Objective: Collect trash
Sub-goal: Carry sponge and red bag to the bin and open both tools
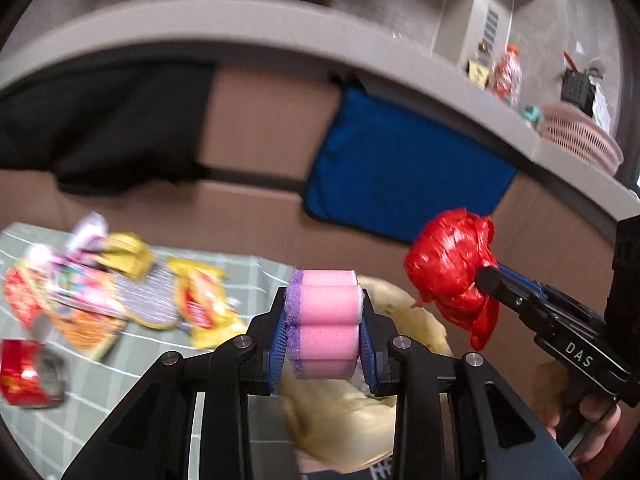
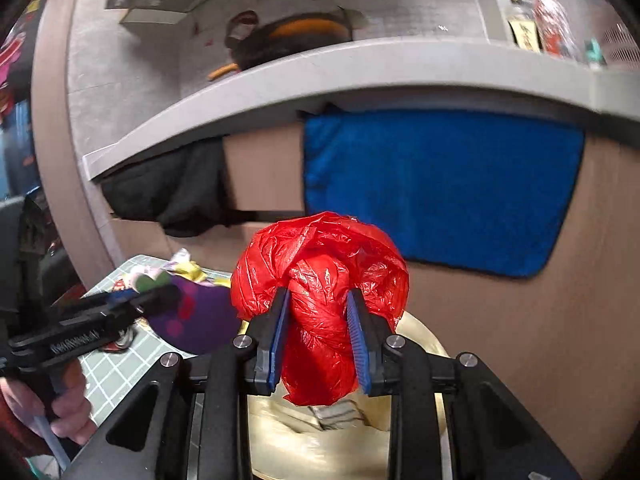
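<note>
My left gripper [image 1: 325,312] is shut on a pink sponge with a purple scrub side [image 1: 326,322], held above the mouth of a yellowish trash bag [image 1: 340,408]. My right gripper [image 2: 319,312] is shut on a crumpled red plastic bag [image 2: 320,280], also over the yellowish bag [image 2: 320,436]. The red bag [image 1: 450,264] and right gripper [image 1: 486,280] show at right in the left wrist view. The left gripper [image 2: 166,292] with the sponge's purple side [image 2: 196,316] shows at left in the right wrist view. Several snack wrappers [image 1: 120,284] and a red crushed can [image 1: 28,372] lie on the green gridded mat [image 1: 120,400].
A cardboard wall [image 1: 260,128] stands behind, with a blue cloth [image 1: 400,172] and a black cloth [image 1: 100,128] hanging from a grey counter edge [image 1: 280,28]. On the counter are a pan [image 2: 288,36], a bottle [image 1: 506,74] and a pink basket [image 1: 580,138].
</note>
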Motion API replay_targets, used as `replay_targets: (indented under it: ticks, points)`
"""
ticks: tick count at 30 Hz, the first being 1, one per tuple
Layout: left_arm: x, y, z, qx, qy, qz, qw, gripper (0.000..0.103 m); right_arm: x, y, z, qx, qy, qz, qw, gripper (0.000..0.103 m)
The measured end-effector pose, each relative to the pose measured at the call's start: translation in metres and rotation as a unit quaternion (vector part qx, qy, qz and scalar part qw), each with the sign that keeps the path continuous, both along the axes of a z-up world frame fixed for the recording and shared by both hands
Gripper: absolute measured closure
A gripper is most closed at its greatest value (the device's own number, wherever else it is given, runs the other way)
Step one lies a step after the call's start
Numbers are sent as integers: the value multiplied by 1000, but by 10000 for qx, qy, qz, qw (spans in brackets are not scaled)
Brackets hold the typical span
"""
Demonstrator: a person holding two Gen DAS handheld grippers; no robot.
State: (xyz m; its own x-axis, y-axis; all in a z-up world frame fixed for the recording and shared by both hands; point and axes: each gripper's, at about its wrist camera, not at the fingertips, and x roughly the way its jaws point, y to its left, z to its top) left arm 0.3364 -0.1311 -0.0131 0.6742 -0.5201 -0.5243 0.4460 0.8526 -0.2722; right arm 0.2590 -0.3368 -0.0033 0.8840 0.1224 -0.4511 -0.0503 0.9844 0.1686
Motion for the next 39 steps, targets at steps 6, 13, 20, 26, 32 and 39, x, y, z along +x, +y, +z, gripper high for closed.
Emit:
replay_targets:
  ticks: [6, 13, 20, 26, 32, 39]
  points:
    - [22, -41, -21, 36, 271, -275, 9992, 72, 17, -21, -25, 170, 260, -162, 9994, 77]
    - [29, -61, -39, 46, 453, -477, 9978, 72, 33, -37, -49, 415, 455, -230, 9978, 77]
    - [56, -72, -85, 180, 1307, -579, 9896, 72, 57, -52, -86, 868, 925, -164, 9918, 77]
    - [66, -64, -100, 27, 1691, -572, 9839, 65, 74, -50, -124, 991, 1520, -46, 9834, 77]
    - [53, -42, -77, -213, 1289, -409, 9906, 52, 77, -39, -137, 903, 1764, -22, 9802, 73]
    - [16, 7, -33, -154, 411, 346, 9984, 51, 56, -25, -104, 466, 1328, -221, 9898, 53]
